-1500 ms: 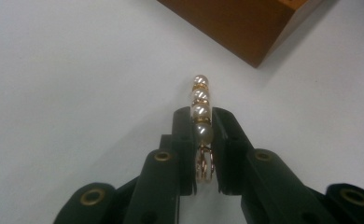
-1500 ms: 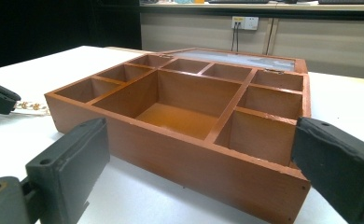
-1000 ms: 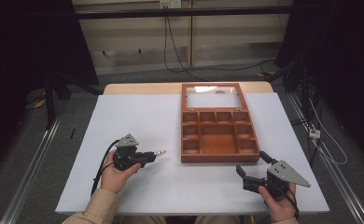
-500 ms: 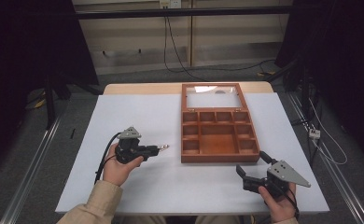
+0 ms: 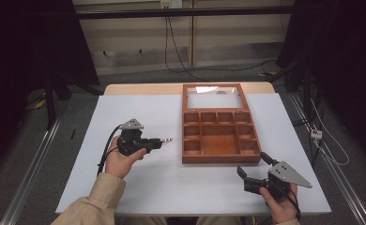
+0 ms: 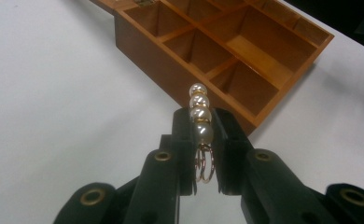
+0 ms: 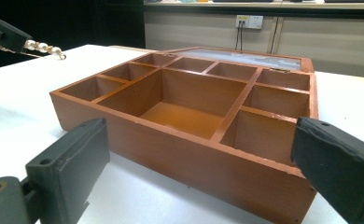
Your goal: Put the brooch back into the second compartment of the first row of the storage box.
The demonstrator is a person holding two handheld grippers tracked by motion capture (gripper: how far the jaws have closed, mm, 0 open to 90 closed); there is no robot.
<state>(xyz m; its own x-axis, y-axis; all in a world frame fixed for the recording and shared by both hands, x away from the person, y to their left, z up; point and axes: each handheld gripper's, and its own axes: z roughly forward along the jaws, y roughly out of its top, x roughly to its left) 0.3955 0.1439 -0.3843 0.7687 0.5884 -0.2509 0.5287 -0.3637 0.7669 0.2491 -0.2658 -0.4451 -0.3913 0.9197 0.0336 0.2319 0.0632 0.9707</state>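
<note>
A short string of pearls with gold rings (image 6: 199, 108) is clamped between the jaws of my left gripper (image 6: 202, 123), which is shut on it and raised above the white table. In the high view this gripper (image 5: 158, 141) sits left of the wooden compartment box (image 5: 220, 159), and the pearls (image 5: 167, 139) point toward the box's left wall. The box (image 6: 152, 53) has several empty compartments. My right gripper (image 5: 253, 164) rests open near the table's front right corner, just in front of the box. Its jaws stand wide apart, facing the box's front wall (image 7: 171, 154). The pearls (image 7: 42, 47) hang at the upper left of the right gripper view.
The box's glass lid (image 5: 214, 99) lies open and flat behind it. The white table top (image 5: 125, 192) spreads to the left and front of the box. Cables run over the floor behind the table, and metal rails flank both sides.
My left gripper has risen and moved a little toward the box, still holding the pearls. The right gripper has stayed still.
</note>
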